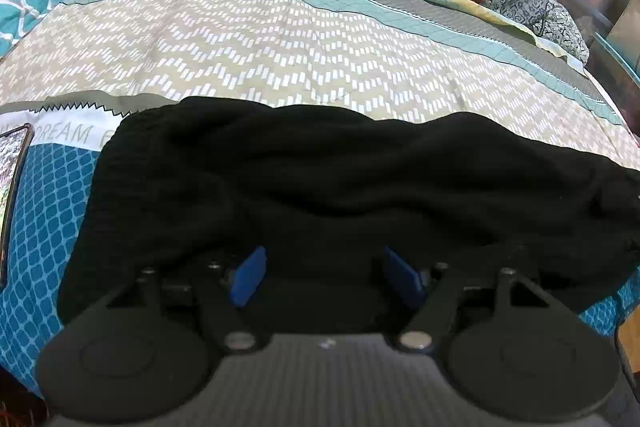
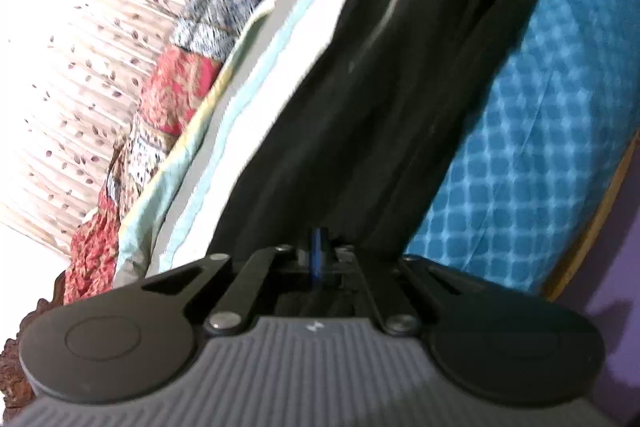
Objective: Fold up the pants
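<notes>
Jaws first: left gripper spread wide, blue pads apart over dark cloth, gripping nothing; right gripper pinched tight on the black pants. Pants sprawl across the patterned bedspread; in the left view they bunch at six o'clock. Only the left view shows the phone, cut off at nine o'clock. Right view is blurred, with a leaf-print curtain at ten o'clock.

Black pants on teal-and-beige bedsheet (zigzag dashes, blue lattice).
</notes>
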Demonstrator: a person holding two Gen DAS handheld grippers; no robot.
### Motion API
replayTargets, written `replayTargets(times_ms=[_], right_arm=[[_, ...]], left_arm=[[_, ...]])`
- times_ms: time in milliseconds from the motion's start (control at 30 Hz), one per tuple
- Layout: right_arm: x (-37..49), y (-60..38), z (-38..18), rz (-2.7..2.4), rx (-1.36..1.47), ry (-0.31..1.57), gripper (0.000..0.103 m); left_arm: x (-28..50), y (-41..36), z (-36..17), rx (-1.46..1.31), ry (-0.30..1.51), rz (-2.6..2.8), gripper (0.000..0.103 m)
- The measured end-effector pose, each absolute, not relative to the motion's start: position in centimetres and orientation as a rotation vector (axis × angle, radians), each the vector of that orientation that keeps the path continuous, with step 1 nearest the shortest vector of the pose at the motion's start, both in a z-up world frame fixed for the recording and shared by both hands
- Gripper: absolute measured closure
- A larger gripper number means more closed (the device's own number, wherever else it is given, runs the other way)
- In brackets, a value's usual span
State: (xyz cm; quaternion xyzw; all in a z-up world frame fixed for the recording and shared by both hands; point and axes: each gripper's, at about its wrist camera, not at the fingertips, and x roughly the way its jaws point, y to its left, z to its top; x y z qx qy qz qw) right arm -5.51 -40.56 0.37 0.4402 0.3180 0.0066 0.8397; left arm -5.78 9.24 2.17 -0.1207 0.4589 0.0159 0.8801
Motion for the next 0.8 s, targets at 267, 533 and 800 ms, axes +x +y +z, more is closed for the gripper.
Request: replayTargets(times_ms=[267,533,800], right_arm=[[-5.4,-37.5,1.5,0.226,0.814,0.808,0.078],[-4.3,-27.3,3.1,0.385,0.108,0.845,0.072],[-5.2,-27.2,1.2,0.401,-0.023,0.881,0.073]], left_arm=[[-5.5,10.3,2.5,-0.319,0.983,0.018,0.036],[-5.7,10.8,2.7,-0.354,0.988,0.011,0.036],[-5.8,10.9,2.4,-0.367,0.979,0.006,0.036]])
